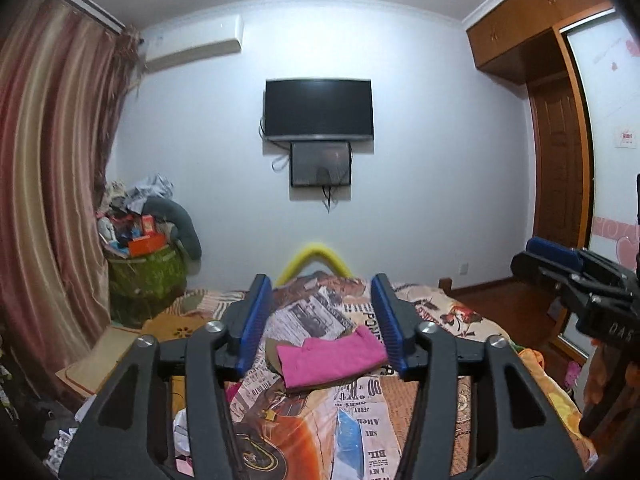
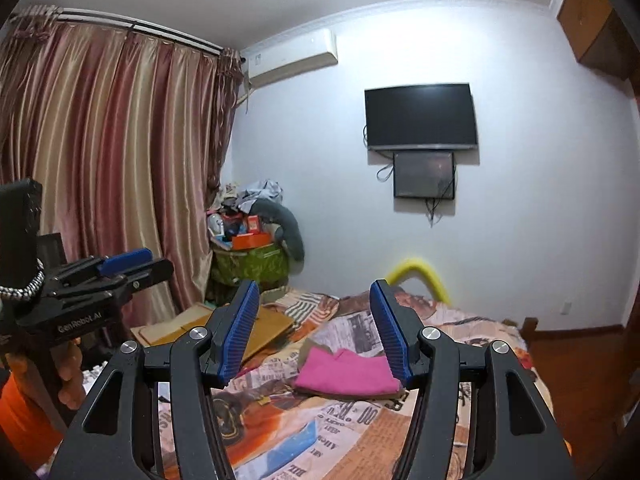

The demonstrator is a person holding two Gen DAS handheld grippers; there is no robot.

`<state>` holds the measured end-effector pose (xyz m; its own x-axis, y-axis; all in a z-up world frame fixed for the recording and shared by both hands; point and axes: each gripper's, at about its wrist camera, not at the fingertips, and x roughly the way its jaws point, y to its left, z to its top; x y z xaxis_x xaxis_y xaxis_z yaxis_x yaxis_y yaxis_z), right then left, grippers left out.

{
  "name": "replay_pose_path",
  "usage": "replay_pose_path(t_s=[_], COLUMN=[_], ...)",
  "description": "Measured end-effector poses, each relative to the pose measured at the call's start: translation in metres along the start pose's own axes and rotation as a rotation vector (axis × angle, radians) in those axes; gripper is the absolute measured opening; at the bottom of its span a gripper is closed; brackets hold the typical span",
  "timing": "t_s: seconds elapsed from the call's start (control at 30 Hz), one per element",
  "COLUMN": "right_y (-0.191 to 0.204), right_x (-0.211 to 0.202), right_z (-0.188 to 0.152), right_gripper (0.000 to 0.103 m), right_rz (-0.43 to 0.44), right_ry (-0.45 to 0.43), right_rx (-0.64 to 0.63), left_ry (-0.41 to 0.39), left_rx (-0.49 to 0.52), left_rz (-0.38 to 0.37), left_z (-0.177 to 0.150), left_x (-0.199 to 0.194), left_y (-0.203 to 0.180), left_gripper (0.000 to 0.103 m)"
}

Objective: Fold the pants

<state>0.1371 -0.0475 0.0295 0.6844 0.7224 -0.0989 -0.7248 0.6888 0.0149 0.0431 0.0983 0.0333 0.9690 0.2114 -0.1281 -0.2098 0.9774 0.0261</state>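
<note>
A pink garment (image 1: 332, 360) lies folded flat on the printed bedspread (image 1: 360, 412), on top of a brown-tan piece of cloth; in the right wrist view the pink garment (image 2: 348, 372) has the same flat shape. My left gripper (image 1: 321, 280) is raised and level, well back from it. Its blue pads (image 1: 256, 320) stand apart with nothing between them. My right gripper (image 2: 314, 284) is likewise raised and open, and it holds nothing. Each gripper shows in the other's view: the right gripper (image 1: 536, 258) at the right edge, the left gripper (image 2: 154, 263) at the left edge.
A yellow foam bar (image 1: 316, 256) arches at the bed's far end. A green basket (image 2: 252, 268) heaped with clutter stands in the corner by the striped curtain (image 2: 100, 160). Flat cardboard (image 2: 264, 328) lies left of the bed. A TV (image 1: 318, 108) hangs on the far wall, a wardrobe (image 1: 560, 152) stands right.
</note>
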Motion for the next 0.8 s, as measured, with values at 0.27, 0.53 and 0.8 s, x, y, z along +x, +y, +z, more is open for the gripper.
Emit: replay_pose_path(t_s=[0.27, 0.53, 0.8], right_y=[0.009, 0.008, 0.008], right_x=[-0.015, -0.018, -0.025], right_z=[-0.007, -0.006, -0.008], right_gripper=[0.071, 0.103, 0.103], right_rz=[-0.056, -0.074, -0.094], right_ry=[-0.032, -0.045, -0.041], right_rx=[0.01, 0.024, 0.025], left_ry=[-0.037, -0.044, -0.036], left_rx=[-0.012, 0.001, -0.009], left_rz=[0.038, 0.038, 0.036], left_z=[-0.011, -0.016, -0.021], left_x=[-0.029, -0.032, -0.034], left_y=[-0.006, -0.01, -0.009], left_gripper=[0.095, 0.103, 0.103])
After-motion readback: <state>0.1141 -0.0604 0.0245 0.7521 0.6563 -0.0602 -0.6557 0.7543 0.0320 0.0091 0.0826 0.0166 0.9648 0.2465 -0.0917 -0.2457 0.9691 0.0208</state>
